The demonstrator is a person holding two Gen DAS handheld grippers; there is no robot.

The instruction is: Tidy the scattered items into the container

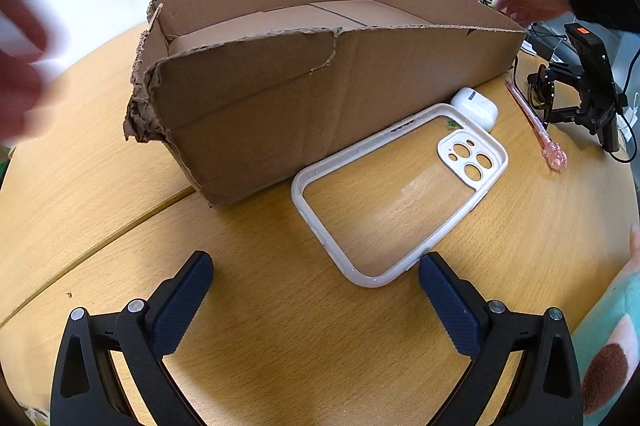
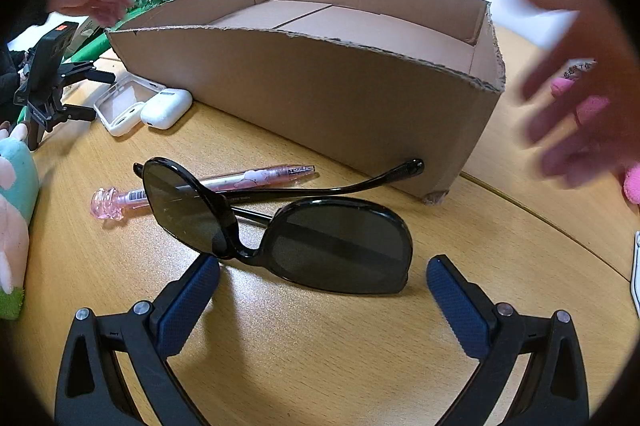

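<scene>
Lying flat on the wooden table (image 1: 100, 185), just in front of the left gripper (image 1: 316, 290), a clear phone case (image 1: 400, 193) is seen close beside the cardboard box (image 1: 320, 81). The jaws of that gripper are spread wide and nothing is held. The case is judged light, stiff and slippery; its white rim is probably best pinched across one long edge. Beyond it, a white earbud case (image 1: 476, 105) touches its far corner, and a pink pen (image 1: 532, 121) lies further right. The box appears empty, so no item has yet been tidied.

Under the right gripper (image 2: 324, 278), whose jaws are likewise parted and empty, black sunglasses (image 2: 296, 234) rest between the fingertips, one arm unfolded toward the box. The glasses are judged light but fragile; the bridge or frame should be taken, not the lenses.

The sunglasses are shown only in the right view, where the pen is found partly beneath them. The case's camera cut-outs are made plain only in the left view. Blurred hands (image 1: 528, 1) are caught in both.
</scene>
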